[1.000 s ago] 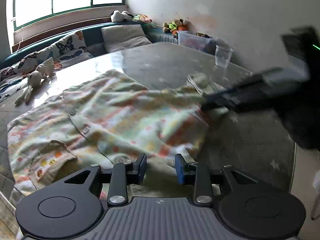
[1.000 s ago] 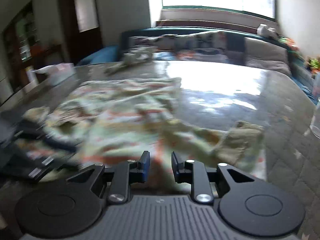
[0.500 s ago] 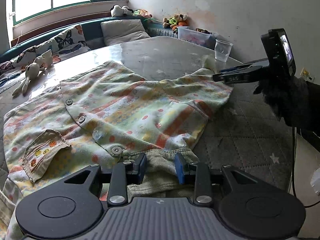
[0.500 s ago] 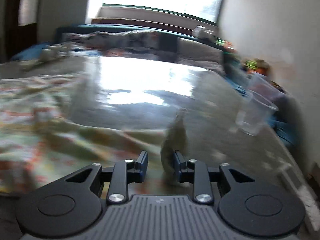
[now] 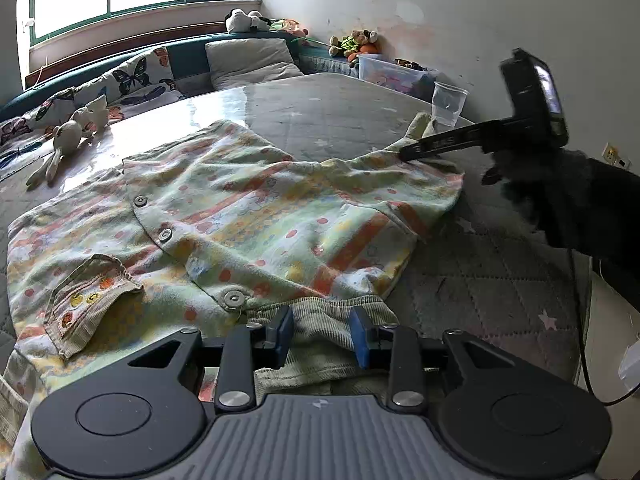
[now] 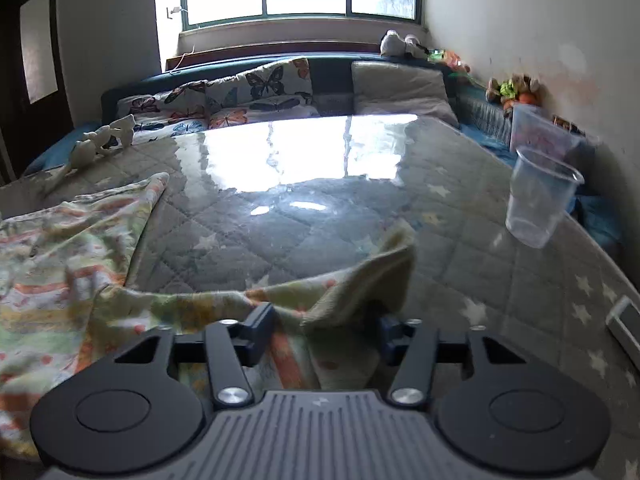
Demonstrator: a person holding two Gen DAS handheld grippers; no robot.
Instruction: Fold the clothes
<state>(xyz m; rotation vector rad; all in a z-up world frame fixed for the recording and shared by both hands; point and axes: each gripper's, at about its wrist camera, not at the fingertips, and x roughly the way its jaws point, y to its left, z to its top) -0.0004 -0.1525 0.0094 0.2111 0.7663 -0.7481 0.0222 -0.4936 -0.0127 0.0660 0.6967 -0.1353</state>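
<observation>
We see the pastel floral buttoned cotton shirt (image 5: 256, 216) spread on the glossy quilted tabletop (image 6: 304, 216). Our left gripper (image 5: 322, 330) has its jaws clamped on the ribbed hem; our right gripper (image 6: 326, 330) has its jaws opening around a sleeve cuff near the clear plastic cup (image 6: 538, 196).

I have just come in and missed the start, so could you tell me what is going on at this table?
A person is folding a child's patterned shirt spread on the quilted table, with a gripper in each hand. The left gripper has the ribbed hem between its fingers. The right gripper is at the sleeve on the far side, near a clear plastic cup; its jaws are opening, with the sleeve cloth lying loose between them.
</observation>
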